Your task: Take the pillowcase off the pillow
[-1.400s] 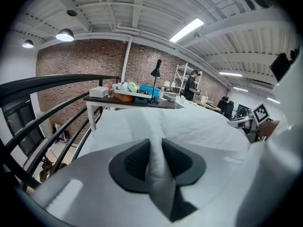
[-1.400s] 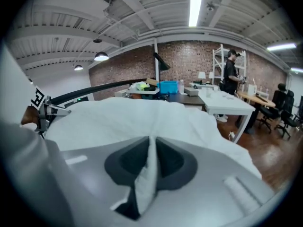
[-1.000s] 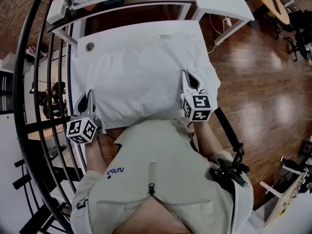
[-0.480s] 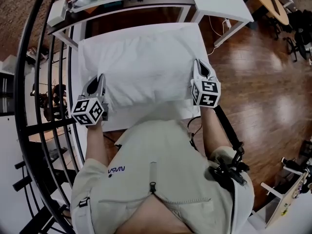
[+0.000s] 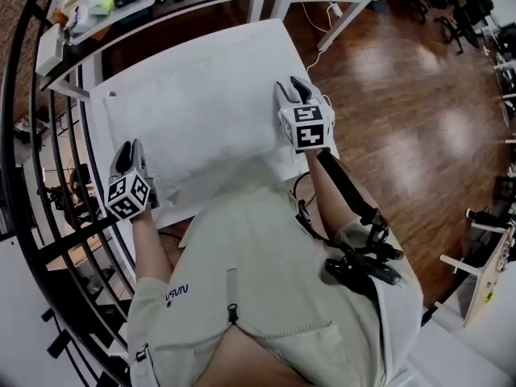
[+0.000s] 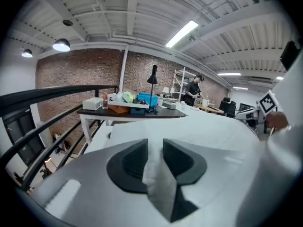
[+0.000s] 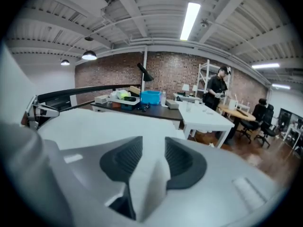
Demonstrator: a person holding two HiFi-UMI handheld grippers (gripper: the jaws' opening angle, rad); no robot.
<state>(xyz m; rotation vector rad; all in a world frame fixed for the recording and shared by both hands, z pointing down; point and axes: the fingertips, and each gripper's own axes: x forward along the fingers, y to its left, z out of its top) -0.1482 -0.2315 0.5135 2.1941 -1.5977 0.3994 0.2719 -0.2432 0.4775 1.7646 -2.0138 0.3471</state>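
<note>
White pillowcase (image 5: pixel 201 119) fabric sits loosely between the part-open, just-opening jaws of the left gripper (image 5: pixel 127 150) and right gripper (image 5: pixel 295 89) at the pillow's near corners on the table (image 5: pixel 193 201), so the case seemingly remains on, removal barely begun.

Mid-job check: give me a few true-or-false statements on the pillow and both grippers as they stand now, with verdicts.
1. The pillow lies on the white table. True.
2. White fabric stands between the left gripper's jaws. True.
3. The right gripper hangs over the wooden floor, clear of the pillow. False: it is at the pillow's near right corner, also with white fabric between its jaws.
4. Both grippers are clamped tight shut. False: both pairs of jaws stand apart and have just been opening, with the fabric in the gaps.
</note>
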